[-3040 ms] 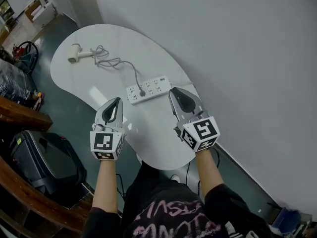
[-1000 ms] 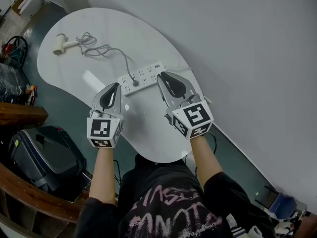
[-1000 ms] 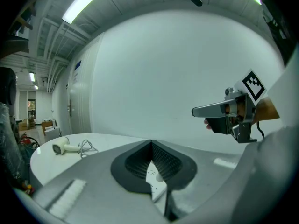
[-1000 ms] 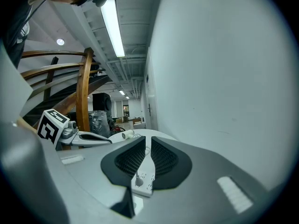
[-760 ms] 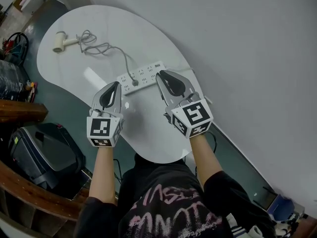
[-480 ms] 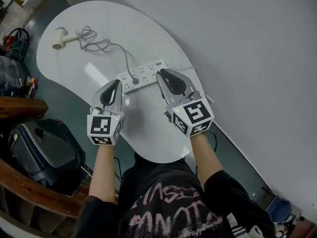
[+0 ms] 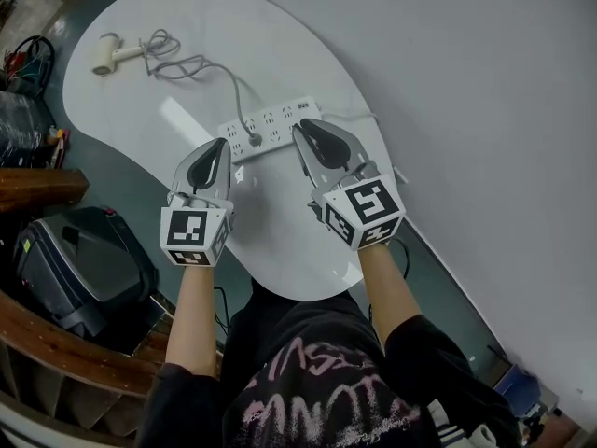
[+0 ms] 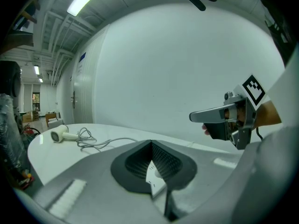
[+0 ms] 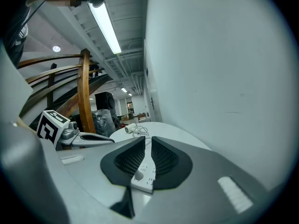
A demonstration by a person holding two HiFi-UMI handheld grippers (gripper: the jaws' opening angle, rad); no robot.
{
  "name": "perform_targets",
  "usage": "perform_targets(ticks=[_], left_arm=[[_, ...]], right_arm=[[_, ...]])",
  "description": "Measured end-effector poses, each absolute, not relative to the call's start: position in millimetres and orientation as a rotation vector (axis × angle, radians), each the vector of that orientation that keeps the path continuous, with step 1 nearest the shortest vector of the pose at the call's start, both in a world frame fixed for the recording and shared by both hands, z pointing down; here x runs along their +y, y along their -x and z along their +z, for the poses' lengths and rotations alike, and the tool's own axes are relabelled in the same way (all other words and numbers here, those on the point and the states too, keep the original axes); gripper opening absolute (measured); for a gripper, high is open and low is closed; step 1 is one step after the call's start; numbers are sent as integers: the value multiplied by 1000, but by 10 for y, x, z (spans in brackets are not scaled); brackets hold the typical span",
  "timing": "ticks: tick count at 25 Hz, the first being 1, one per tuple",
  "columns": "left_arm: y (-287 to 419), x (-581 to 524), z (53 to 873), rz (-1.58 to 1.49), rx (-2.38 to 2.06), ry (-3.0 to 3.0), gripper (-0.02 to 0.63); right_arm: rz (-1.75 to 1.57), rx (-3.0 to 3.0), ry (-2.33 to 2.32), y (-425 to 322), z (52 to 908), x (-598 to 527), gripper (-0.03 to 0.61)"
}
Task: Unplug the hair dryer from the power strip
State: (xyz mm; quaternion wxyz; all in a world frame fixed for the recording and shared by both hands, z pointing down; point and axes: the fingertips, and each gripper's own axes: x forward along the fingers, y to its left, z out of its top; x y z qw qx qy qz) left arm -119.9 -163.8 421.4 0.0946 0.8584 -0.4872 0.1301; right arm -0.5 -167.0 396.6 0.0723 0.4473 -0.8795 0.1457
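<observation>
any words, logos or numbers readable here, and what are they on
No text can be quoted; nothing reads clearly.
Power strip: small dark mark at its right end, too small to read.
Shirt: pink stylised lettering, not legible.
Cubes on the left gripper and right gripper: black-and-white square markers, no words.
Blue wall sign in the left gripper view: too small to read.

I work in a big industrial hall, a workshop or lab floor rather than a home. Bare ceiling ducts [image 8: 52, 21] and a long tube light [image 9: 105, 26] run overhead. A plain white partition wall [image 7: 466, 82] backs my white table [image 7: 280, 241]. A curved wooden railing [image 9: 84, 92], a black equipment case [image 7: 75, 269] and coiled cables [image 7: 30, 59] stand on the teal floor [image 7: 126, 187].
</observation>
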Motion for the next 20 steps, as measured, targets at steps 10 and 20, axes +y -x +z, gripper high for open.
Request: perform_targets(ticks=[10,20], left_arm=[[1124,-1596,4482,416,-1407,-2505,2],[1095,-1571,4628,419,-1392,-2483,2]], right_arm=[[492,-2628,-1314,55,4207,-1661,49],[554,-2622,-1273,122,4422,-1631,49]])
